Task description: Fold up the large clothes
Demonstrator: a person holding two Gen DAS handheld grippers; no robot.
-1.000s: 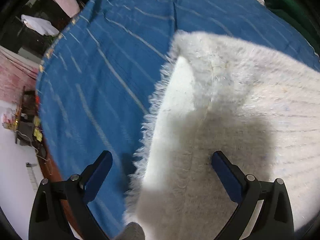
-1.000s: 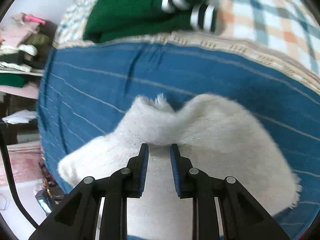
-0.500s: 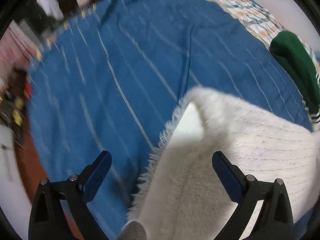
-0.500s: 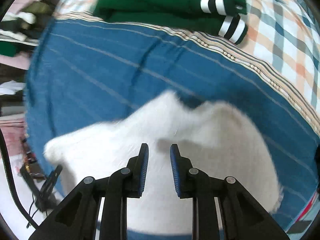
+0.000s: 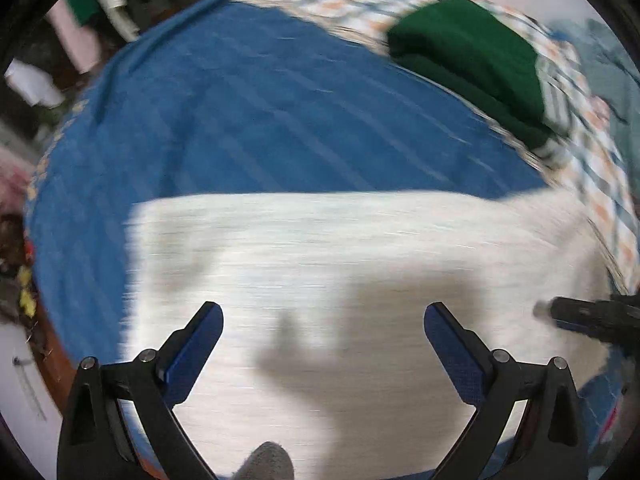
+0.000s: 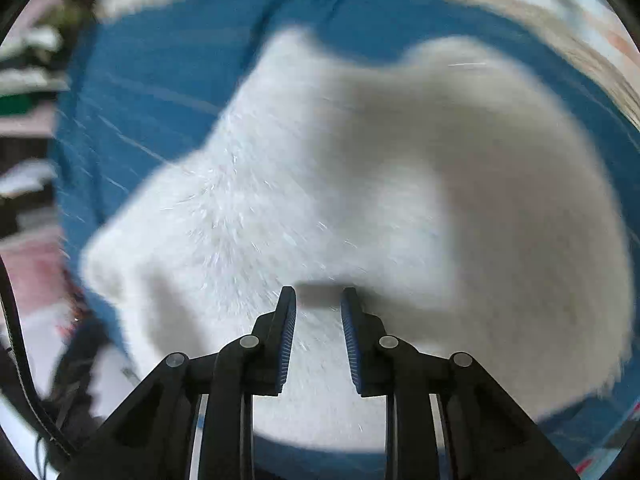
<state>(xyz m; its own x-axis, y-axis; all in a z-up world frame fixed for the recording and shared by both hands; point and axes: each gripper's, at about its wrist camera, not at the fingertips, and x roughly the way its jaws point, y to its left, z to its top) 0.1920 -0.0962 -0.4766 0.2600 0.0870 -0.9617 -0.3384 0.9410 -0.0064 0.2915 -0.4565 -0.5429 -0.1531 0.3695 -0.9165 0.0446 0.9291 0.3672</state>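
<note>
Two tongs hover over the white fuzzy sweater [image 5: 340,264], which lies flat on the blue bedspread [image 5: 260,112]. The left tongs [image 5: 324,320] gape wide, holding nothing. The right tongs [image 6: 318,300] are opening, with no fabric visibly pinched between them. Released too loosely, the soft fold could spring back or bunch, and the fuzzy pile could snag on a pad and drag the layer askew.

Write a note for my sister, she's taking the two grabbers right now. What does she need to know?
Left gripper: open, empty, above the white fluffy garment.
Right gripper: jaws opening, nothing pinched, right over the same garment.
The garment lies on the blue blanket; a folded green garment sits at the far edge.
Done: the white one looks partly folded.
Left: probably more folding and tidying.
</note>
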